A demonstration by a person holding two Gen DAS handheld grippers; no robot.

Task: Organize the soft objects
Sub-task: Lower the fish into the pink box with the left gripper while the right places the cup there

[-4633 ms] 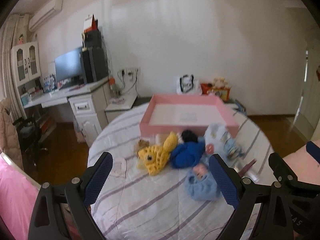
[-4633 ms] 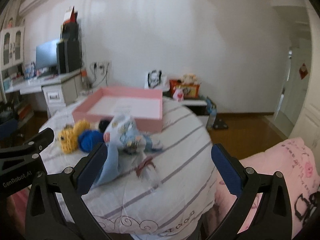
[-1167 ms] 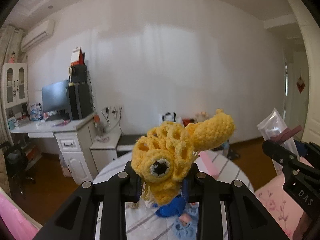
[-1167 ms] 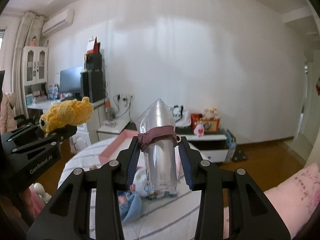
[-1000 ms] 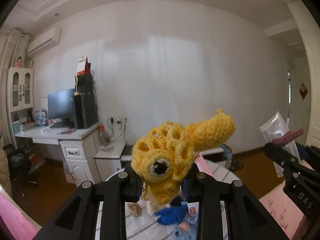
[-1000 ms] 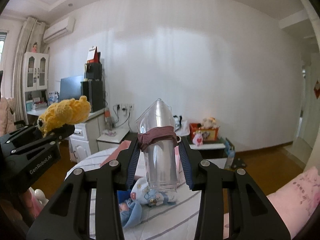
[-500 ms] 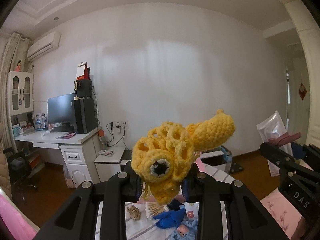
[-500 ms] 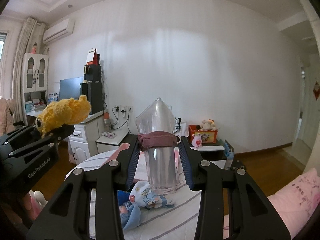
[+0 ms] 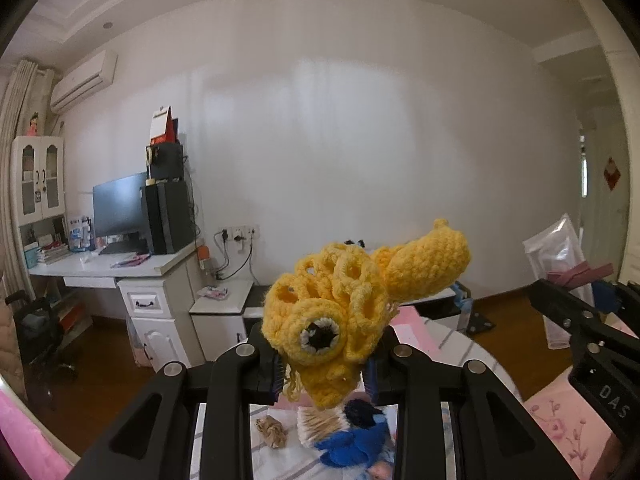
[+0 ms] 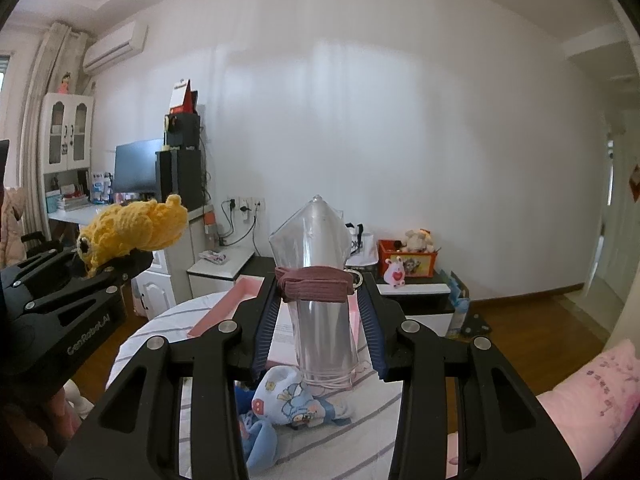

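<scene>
Soft objects are mid-sort: the yellow crochet toy (image 9: 360,320) is pinched in the left tool (image 9: 324,372), and the clear plastic bag (image 10: 320,280) with a maroon fabric band round it is clamped in the right tool (image 10: 318,332). Both tools are held high above the desk (image 10: 360,432), level with each other, the left one well apart to the left.

Below the left tool, a blue crochet piece (image 9: 348,440), a bundle of cotton swabs (image 9: 316,424) and a small tan scrunchie (image 9: 272,432) lie loose on the striped cloth. Below the right tool lie a printed baby garment (image 10: 288,396) and a light blue soft piece (image 10: 260,440).

Farther back sits the pink tray (image 10: 224,312). What shows of its floor holds only a white sheet; the rest is hidden behind the tools. By my reading little is done: two items are lifted but not placed, and several remain on the desk.
</scene>
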